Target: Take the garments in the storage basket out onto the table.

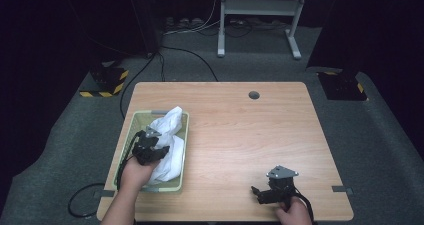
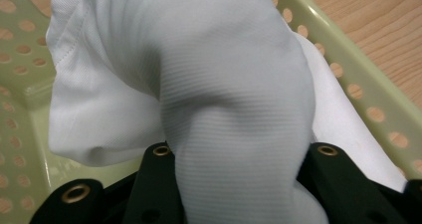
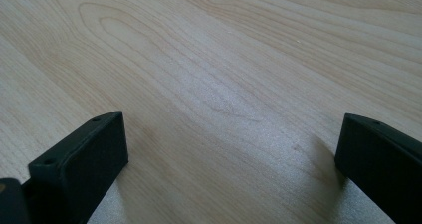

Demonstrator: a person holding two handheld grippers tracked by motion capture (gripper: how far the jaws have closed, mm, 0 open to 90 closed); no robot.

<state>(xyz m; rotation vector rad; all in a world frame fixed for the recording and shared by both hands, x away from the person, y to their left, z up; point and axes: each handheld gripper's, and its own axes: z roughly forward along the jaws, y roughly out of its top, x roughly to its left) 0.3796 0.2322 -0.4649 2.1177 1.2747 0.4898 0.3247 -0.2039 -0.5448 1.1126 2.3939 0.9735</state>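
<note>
The left claw point(image 1: 150, 146) clamps a bunched white ribbed cloth point(image 2: 224, 109) rising straight ahead of it from the pale green perforated plastic basket point(image 1: 131, 130); the right claw point(image 1: 267, 192), jaws wide, rests well apart on the wooden table point(image 1: 240, 130)

A white cloth point(image 1: 169, 145) with a fine ribbed weave lies in a pale green basket point(image 1: 183, 155) dotted with round holes. The surface point(image 1: 250, 135) is light wood grain; both tools are black.
</note>
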